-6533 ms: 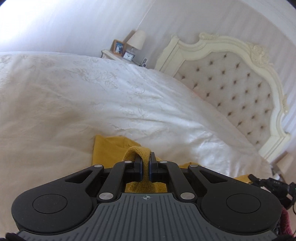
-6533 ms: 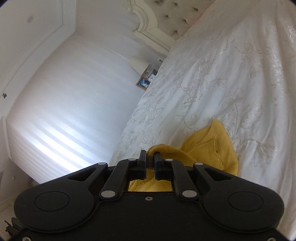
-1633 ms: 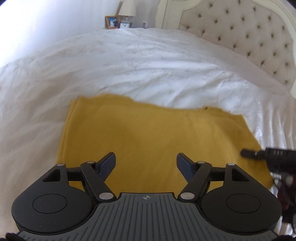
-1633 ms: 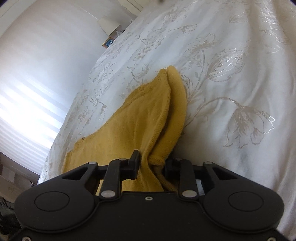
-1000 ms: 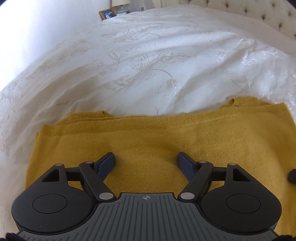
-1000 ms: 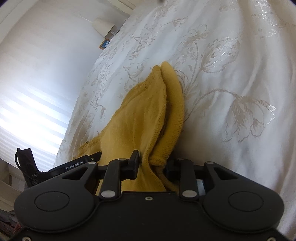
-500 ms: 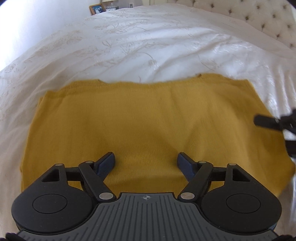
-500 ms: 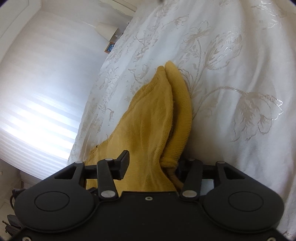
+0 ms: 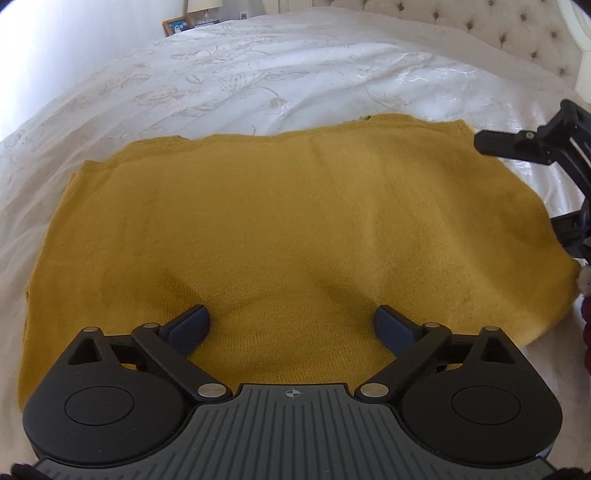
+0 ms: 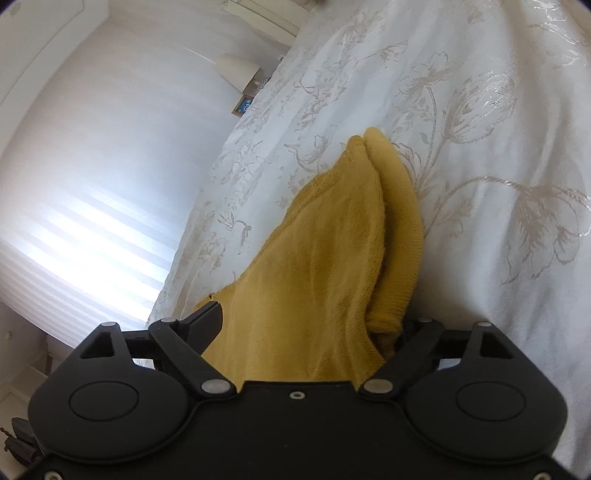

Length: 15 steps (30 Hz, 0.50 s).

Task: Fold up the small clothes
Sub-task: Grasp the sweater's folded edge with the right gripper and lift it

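Note:
A mustard-yellow knit garment (image 9: 288, 229) lies folded and flat on the white embroidered bedspread (image 9: 258, 74). My left gripper (image 9: 291, 323) is open and empty, just above the garment's near edge. In the right wrist view my right gripper (image 10: 310, 325) is open, and the garment's folded right edge (image 10: 332, 258) lies loose between its spread fingers. The right gripper also shows in the left wrist view (image 9: 532, 147), at the garment's right end.
A tufted cream headboard (image 9: 517, 33) stands at the back right. A nightstand with a picture frame (image 9: 176, 25) and a lamp sits at the far side of the bed. A white wall and a bright blind (image 10: 92, 236) are on the left.
My right gripper has opened wide and let go of the garment's edge. My left gripper stays open and has drawn back slightly over the flat garment.

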Each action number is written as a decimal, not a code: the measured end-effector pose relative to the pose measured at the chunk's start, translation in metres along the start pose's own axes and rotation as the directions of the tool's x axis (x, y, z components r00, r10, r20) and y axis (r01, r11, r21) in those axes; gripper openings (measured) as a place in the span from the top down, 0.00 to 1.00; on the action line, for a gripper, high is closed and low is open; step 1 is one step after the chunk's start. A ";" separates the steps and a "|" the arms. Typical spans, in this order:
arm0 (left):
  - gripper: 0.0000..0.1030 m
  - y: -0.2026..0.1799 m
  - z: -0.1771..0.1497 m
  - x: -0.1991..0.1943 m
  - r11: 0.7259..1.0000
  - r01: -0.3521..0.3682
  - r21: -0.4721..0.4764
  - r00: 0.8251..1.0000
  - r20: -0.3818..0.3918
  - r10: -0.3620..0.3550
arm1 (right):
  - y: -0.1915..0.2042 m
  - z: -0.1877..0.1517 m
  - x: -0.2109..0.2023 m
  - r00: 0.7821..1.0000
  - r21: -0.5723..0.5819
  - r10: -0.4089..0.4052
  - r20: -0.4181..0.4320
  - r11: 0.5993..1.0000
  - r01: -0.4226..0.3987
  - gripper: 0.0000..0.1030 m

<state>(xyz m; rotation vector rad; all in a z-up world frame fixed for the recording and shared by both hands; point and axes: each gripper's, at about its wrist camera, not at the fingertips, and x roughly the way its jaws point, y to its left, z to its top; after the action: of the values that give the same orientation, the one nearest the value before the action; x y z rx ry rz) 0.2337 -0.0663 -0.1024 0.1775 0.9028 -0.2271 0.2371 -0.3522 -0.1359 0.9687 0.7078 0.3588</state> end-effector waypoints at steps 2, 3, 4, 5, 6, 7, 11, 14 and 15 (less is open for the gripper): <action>0.09 0.006 -0.001 -0.006 1.000 0.011 -0.017 1.000 0.003 -0.011 | 0.000 0.000 0.000 1.000 0.004 0.010 0.005 1.000 -0.010 0.09; 0.11 0.010 -0.002 -0.010 0.999 0.018 -0.034 1.000 0.009 -0.018 | -0.001 0.001 0.000 1.000 0.010 0.013 0.008 1.000 -0.014 0.09; 0.13 0.014 -0.004 -0.014 0.999 0.024 -0.046 1.000 0.013 -0.024 | -0.002 0.001 0.000 1.000 0.011 0.021 0.006 1.000 -0.021 0.09; 0.14 0.018 -0.007 -0.019 0.998 0.030 -0.055 0.999 0.019 -0.029 | -0.003 0.002 0.000 1.000 0.010 0.028 0.003 1.000 -0.028 0.10; 0.15 0.023 -0.010 -0.024 0.998 0.033 -0.061 0.999 0.026 -0.031 | -0.005 0.002 -0.001 0.999 0.012 0.034 0.004 0.999 -0.034 0.10; 0.15 0.029 -0.014 -0.031 0.997 0.031 -0.070 0.999 0.035 -0.029 | -0.006 0.002 -0.001 0.999 0.014 0.041 0.006 0.999 -0.041 0.10; 0.15 0.058 -0.025 -0.054 0.991 0.035 -0.129 0.997 0.074 -0.025 | -0.004 0.001 -0.001 1.000 -0.024 0.007 -0.005 1.000 -0.008 0.23; 0.15 0.086 -0.028 -0.066 0.980 0.048 -0.192 0.995 0.092 -0.031 | -0.005 0.000 -0.002 1.000 -0.045 -0.029 0.003 0.999 0.029 0.38; 0.15 0.095 -0.029 -0.069 0.977 0.048 -0.208 0.995 0.094 -0.029 | -0.006 0.000 -0.003 0.999 -0.042 -0.037 0.007 0.998 0.037 0.42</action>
<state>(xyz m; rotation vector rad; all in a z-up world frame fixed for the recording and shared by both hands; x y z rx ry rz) 0.1964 0.0408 -0.0595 -0.0461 0.8349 -0.1733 0.2350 -0.3574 -0.1401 0.9156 0.7092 0.3370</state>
